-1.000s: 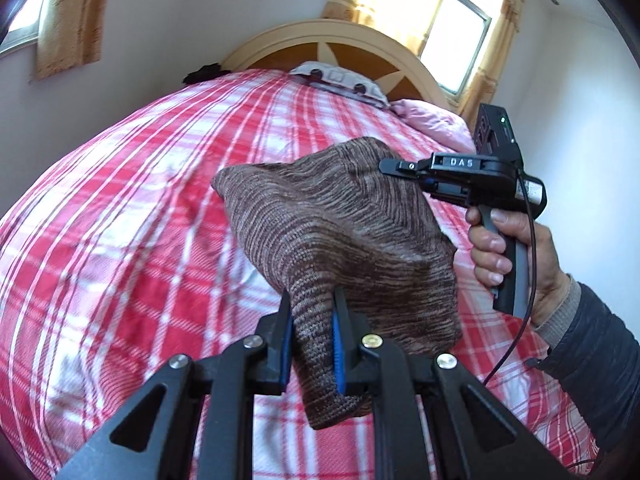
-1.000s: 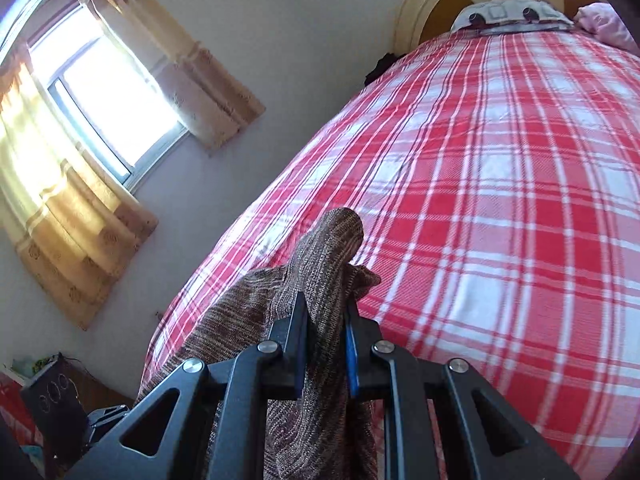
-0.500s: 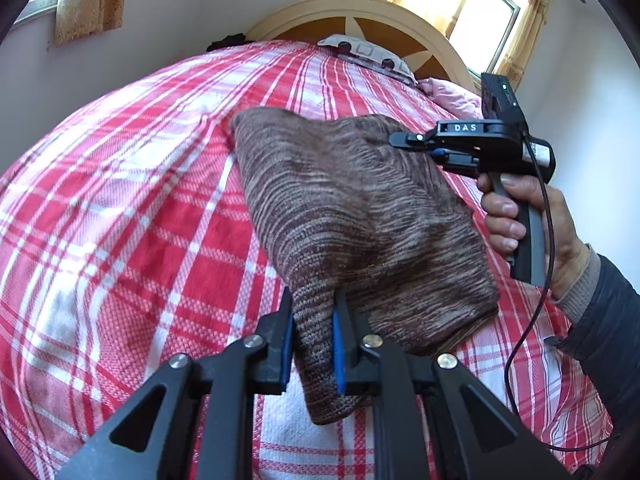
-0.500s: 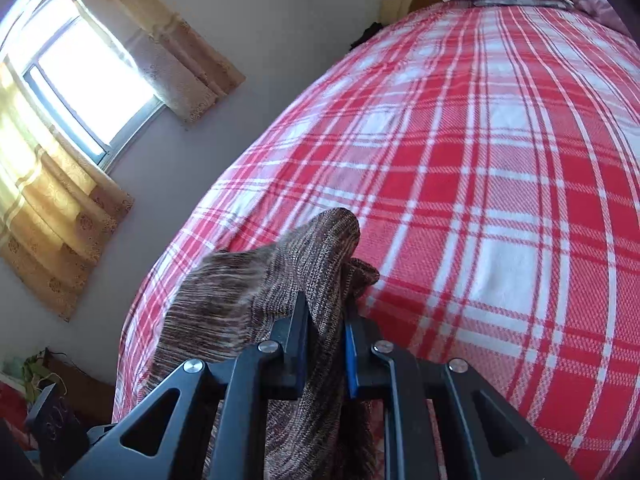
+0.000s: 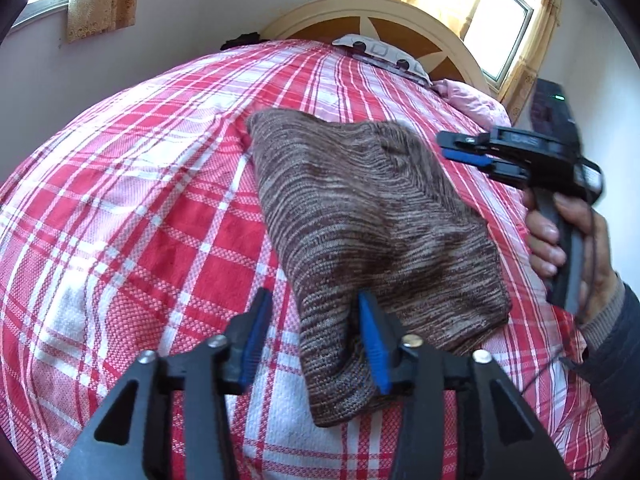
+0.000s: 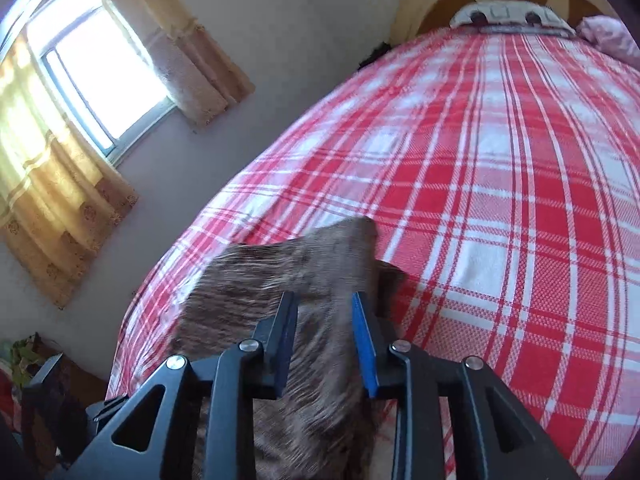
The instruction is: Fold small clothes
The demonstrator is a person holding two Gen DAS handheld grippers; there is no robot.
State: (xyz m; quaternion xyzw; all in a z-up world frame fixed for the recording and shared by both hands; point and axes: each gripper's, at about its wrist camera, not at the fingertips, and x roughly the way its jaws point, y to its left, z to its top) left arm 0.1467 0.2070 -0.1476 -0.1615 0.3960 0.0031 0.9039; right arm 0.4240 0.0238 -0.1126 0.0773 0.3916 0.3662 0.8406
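My left gripper and right gripper have just been opening, releasing the folded brown marled knit garment mid-frame on the red-and-white plaid bedspread; next, I'd judge, withdrawing cleanly.

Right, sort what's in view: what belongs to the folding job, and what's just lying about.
Job:
- brown knit garment, lying on the bed
- left tongs, jaws just opened
- right tongs, jaws just opened
- red plaid bedspread

Lying about:
- pink pillow
- patterned pillow
- headboard
- curtains
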